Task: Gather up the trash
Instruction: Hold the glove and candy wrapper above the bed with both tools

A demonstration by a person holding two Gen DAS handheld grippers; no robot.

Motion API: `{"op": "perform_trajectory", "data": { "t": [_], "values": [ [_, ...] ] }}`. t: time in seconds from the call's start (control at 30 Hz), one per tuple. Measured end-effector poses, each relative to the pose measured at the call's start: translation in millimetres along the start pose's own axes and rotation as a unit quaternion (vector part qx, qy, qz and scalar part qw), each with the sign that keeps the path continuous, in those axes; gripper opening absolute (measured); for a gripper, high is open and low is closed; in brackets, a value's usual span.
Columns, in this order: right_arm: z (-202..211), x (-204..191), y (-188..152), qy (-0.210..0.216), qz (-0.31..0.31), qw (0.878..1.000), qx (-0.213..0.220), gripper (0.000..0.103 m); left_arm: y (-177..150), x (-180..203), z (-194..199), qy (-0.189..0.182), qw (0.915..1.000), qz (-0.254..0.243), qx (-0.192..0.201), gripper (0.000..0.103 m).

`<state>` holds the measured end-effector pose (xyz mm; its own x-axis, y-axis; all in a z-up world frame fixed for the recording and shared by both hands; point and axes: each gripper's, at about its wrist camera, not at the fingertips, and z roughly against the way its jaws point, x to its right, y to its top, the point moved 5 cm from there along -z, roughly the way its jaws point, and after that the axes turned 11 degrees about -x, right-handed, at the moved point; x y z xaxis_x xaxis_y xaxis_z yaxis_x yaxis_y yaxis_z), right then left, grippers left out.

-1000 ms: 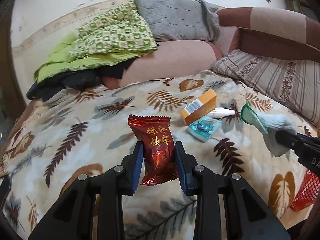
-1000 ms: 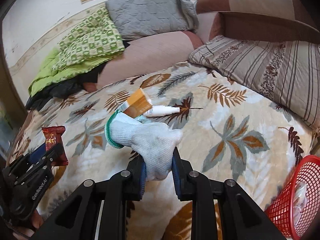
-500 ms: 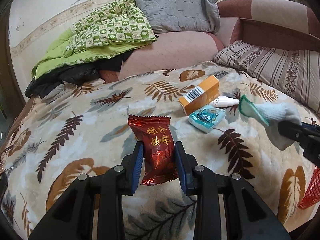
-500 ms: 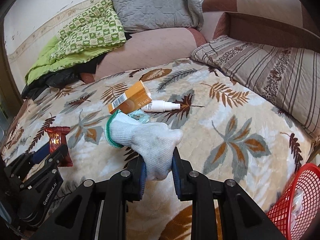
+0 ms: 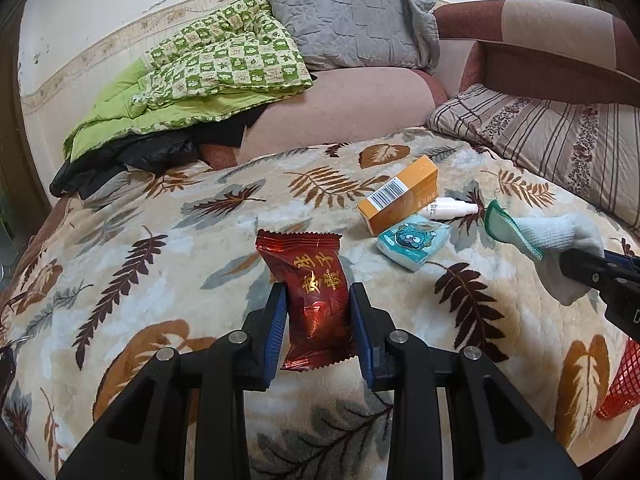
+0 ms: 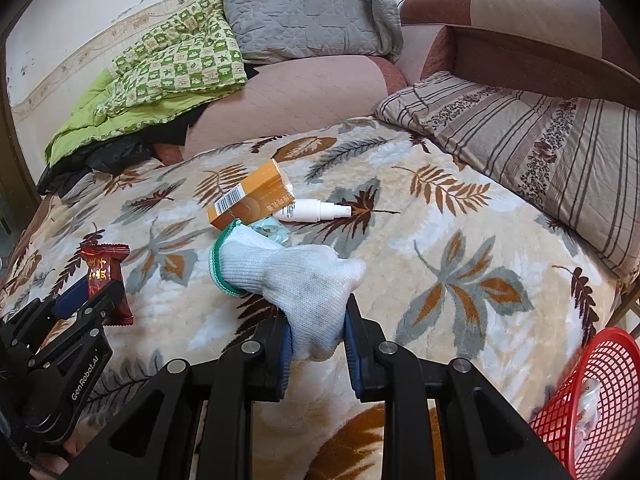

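Observation:
My left gripper (image 5: 319, 300) is shut on a red snack packet (image 5: 314, 288) with gold lettering, held above the leaf-patterned blanket. My right gripper (image 6: 316, 320) is shut on a white knit glove (image 6: 292, 276) with a green cuff. The same glove (image 5: 552, 236) shows at the right of the left wrist view, and the red packet (image 6: 105, 276) at the left of the right wrist view. On the blanket lie an orange box (image 5: 400, 200), a white spray bottle (image 5: 452, 209) and a teal tissue packet (image 5: 414, 242).
A red mesh basket (image 6: 596, 396) stands off the bed's near right corner with something pale inside. Striped cushion (image 6: 532, 152) at right; green quilt (image 5: 208, 80), grey pillow (image 5: 352, 28) and dark clothing (image 5: 128, 160) are piled at the back.
Both grippers have drawn back and a little higher with their loads, so more of the bed shows. Neither grip has changed.

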<state>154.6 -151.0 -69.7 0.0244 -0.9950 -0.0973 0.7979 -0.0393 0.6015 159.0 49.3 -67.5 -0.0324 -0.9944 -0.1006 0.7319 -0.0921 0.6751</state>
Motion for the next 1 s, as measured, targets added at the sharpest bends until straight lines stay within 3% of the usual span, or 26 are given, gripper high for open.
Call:
{"op": "perform_trajectory", "data": {
  "t": [1.0],
  "values": [
    [0.0, -2.0, 0.0, 0.000, 0.001, 1.000, 0.000, 0.024, 0.5, -0.8, -0.1, -0.003, 1.0000, 0.001, -0.002, 0.030]
  ]
}}
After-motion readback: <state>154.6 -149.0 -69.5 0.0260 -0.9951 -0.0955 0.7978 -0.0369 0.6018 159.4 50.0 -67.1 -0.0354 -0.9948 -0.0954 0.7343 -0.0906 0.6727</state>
